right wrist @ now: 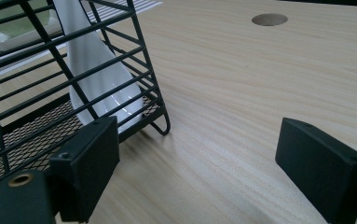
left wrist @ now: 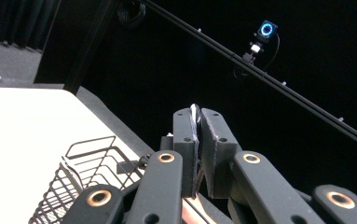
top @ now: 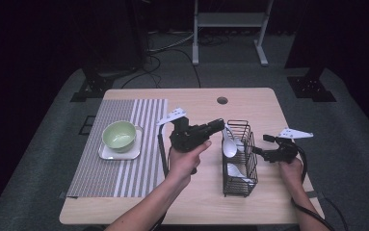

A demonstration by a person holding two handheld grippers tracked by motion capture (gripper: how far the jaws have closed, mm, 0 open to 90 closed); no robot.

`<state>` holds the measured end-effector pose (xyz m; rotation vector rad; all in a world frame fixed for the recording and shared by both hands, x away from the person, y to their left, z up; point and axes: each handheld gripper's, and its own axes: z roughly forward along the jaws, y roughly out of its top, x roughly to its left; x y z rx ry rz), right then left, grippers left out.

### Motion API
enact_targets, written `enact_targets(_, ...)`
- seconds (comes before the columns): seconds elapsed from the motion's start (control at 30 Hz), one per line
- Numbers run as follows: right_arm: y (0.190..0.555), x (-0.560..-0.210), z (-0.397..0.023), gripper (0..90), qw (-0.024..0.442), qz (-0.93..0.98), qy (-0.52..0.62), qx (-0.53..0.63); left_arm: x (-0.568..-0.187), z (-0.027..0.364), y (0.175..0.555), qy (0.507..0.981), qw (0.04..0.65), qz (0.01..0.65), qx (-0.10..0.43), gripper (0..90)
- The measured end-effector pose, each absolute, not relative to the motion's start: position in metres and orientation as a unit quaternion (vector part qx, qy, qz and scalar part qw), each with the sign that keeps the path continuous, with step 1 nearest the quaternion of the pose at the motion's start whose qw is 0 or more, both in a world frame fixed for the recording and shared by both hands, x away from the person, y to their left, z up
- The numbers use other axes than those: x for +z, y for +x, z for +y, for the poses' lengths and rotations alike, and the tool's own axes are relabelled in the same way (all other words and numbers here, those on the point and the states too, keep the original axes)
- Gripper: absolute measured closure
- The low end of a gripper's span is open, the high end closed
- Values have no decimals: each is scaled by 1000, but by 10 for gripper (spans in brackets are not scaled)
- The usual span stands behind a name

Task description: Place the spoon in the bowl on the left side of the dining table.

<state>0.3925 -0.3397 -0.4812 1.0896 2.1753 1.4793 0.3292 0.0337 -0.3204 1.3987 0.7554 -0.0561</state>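
high view is showing the left gripper (top: 219,124) pinching the thin handle of a white spoon (top: 229,146) whose bowl is hanging inside the black wire basket (top: 240,185), above a second spoon (top: 235,171) lying lower in it. left gripper view is showing the jaws pressed together on a sliver of white handle (left wrist: 195,114), so the hold is narrow and near the handle's end. the right gripper (top: 259,150) is standing wide with nothing between its jaws, one pad (right wrist: 90,161) sitting just beside the basket's wall without clamping it. the risk, as i judge it, is that the spoon's bowl is catching a wire as it is coming out, which would be tilting the unheld basket or twisting the handle out of that slim pinch. a dropped spoon could be striking the other one. the green bowl (top: 119,135) on its white plate (top: 105,153) is waiting well apart on the striped mat (top: 124,173).
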Motion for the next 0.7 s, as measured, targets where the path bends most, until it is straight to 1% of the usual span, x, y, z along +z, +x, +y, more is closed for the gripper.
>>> enact_targets(0.3, 393, -481, -340, 123, 147, 756, 379, 514, -320, 46, 330, 624, 701, 345, -13, 850)
enact_targets(0.7, 393, -481, -339, 123, 149, 757, 381, 510, -339, 79, 341, 601, 695, 394, -4, 849)
